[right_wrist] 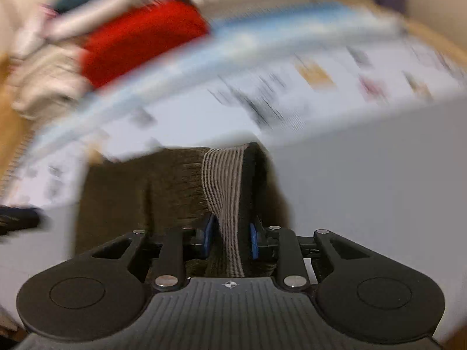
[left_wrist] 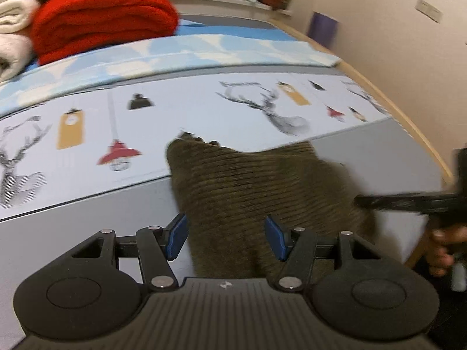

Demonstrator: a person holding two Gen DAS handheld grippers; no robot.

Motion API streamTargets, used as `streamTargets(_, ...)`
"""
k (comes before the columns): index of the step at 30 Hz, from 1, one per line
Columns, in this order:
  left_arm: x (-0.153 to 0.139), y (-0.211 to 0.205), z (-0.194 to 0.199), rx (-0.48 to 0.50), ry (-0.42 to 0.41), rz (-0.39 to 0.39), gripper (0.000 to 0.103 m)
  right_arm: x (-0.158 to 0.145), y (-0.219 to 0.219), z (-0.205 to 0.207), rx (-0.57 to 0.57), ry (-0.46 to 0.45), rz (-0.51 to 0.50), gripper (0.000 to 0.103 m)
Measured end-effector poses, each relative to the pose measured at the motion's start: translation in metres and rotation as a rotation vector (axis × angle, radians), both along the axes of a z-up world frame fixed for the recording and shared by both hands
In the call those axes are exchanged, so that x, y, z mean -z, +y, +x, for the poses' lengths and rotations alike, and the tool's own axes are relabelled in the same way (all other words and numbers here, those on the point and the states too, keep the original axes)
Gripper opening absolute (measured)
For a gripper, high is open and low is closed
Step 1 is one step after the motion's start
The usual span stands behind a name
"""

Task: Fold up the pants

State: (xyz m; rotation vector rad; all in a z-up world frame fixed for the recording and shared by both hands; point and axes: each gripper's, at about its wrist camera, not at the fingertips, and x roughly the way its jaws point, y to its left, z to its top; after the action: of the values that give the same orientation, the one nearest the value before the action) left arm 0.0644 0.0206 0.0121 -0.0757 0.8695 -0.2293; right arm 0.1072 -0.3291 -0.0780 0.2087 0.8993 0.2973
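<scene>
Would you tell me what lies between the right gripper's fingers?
A fold of the brown pants, its ribbed band showing, sits between the right gripper's fingers, seen in the right wrist view.

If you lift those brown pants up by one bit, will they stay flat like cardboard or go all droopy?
Probably droopy. The brown pants already sag and bunch where the right gripper pinches a fold of the ribbed cloth, so they look soft, not stiff. The ribbed surface looks grippy, so they likely won't slip out. The loose part would probably drag along the bed.
</scene>
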Motion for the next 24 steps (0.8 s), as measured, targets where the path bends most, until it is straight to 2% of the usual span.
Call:
streamTargets(1,0.002,-0.005,0.000,0.023,0.007,-0.003,0.063,0.012,-0.005,0.005,0.025,0.066,-0.012,0.029)
streamTargets(3,0.006,-0.015,0.000,0.068,0.019,0.007,0.063,0.010,-0.018,0.008,0.033,0.070,0.079,0.032)
streamTargets(6,0.012,-0.027,-0.002,0.146,0.043,0.007,0.063,-0.011,-0.023,-0.001,-0.011,-0.084,0.037,0.038)
streamTargets(8,0.022,-0.036,-0.002,0.213,0.100,0.016,0.063,-0.017,-0.025,-0.003,-0.080,-0.114,0.065,0.041)
streamTargets(9,0.034,-0.040,-0.001,0.244,0.154,0.045,0.063,-0.019,-0.024,-0.004,-0.133,-0.115,0.091,0.041)
streamTargets(10,0.051,-0.046,0.000,0.267,0.223,0.110,0.061,-0.019,-0.019,-0.005,-0.180,-0.112,0.098,0.040)
streamTargets(11,0.067,-0.051,0.000,0.278,0.266,0.209,0.061,-0.017,-0.011,-0.005,-0.230,-0.102,0.080,0.041)
streamTargets(12,0.082,-0.056,0.000,0.287,0.294,0.288,0.063,-0.012,-0.002,-0.006,-0.271,-0.077,0.031,0.041)
streamTargets(13,0.086,-0.057,0.001,0.287,0.303,0.299,0.063,-0.001,0.007,-0.003,-0.306,-0.032,-0.050,0.041)
streamTargets(14,0.083,-0.056,0.005,0.279,0.309,0.278,0.063,0.011,0.013,0.000,-0.307,0.020,-0.144,0.049)
streamTargets(15,0.079,-0.054,0.008,0.266,0.314,0.253,0.063,0.018,0.014,0.003,-0.287,0.045,-0.180,0.056)
streamTargets(16,0.072,-0.050,0.012,0.243,0.306,0.231,0.063,0.018,0.011,0.006,-0.256,0.058,-0.176,0.060)
streamTargets(17,0.064,-0.046,0.015,0.227,0.288,0.215,0.063,0.015,0.009,0.009,-0.248,0.055,-0.148,0.057)
streamTargets(19,0.046,-0.038,0.020,0.200,0.226,0.164,0.063,-0.001,0.004,0.007,-0.233,-0.015,-0.102,0.056)
streamTargets(24,0.019,-0.014,0.036,0.048,0.084,0.093,0.062,-0.021,0.006,0.006,-0.241,-0.165,-0.088,0.057)
